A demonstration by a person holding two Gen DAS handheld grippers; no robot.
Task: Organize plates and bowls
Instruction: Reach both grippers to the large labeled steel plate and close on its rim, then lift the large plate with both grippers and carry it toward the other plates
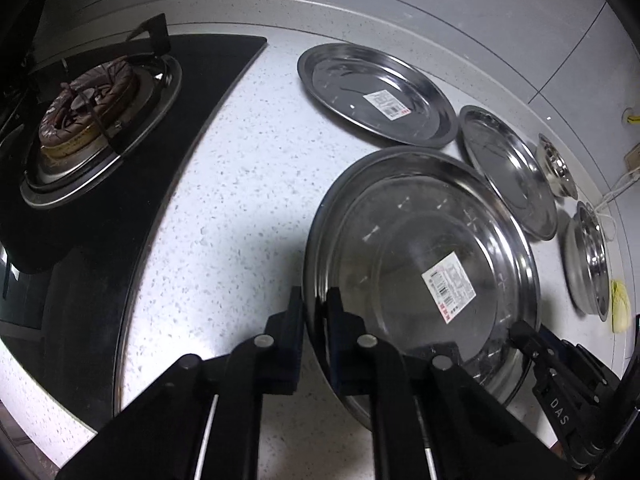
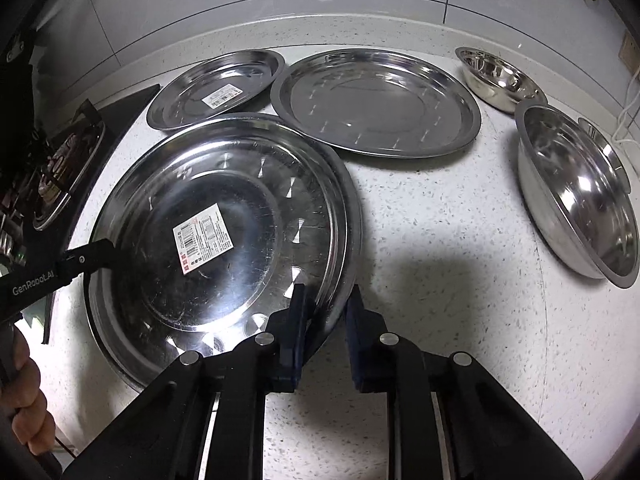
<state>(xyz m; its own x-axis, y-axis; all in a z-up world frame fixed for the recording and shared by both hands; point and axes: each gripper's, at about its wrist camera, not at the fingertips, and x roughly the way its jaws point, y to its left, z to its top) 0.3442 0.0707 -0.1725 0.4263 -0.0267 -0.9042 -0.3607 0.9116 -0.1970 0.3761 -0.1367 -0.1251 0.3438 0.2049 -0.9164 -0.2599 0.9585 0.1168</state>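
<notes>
Both claws were closed on the rim of the same large steel plate (image 2: 224, 236), the left claw (image 1: 314, 320) on its left edge and the right claw (image 2: 326, 316) on its right edge. The plate sat near the front of the speckled tabletop (image 2: 460, 280), seemingly on top of a second plate of similar size, beside the gas stove (image 1: 92, 120).

The rim was thin and smooth, so it could slip from the pads if the two hands lifted unevenly. The lower plate might also stick and come up with it, then drop.

The plate was shiny, shallow and round, with a white label (image 2: 202, 238) near its middle. Two other plates and two bowls lay behind, apart from it.
</notes>
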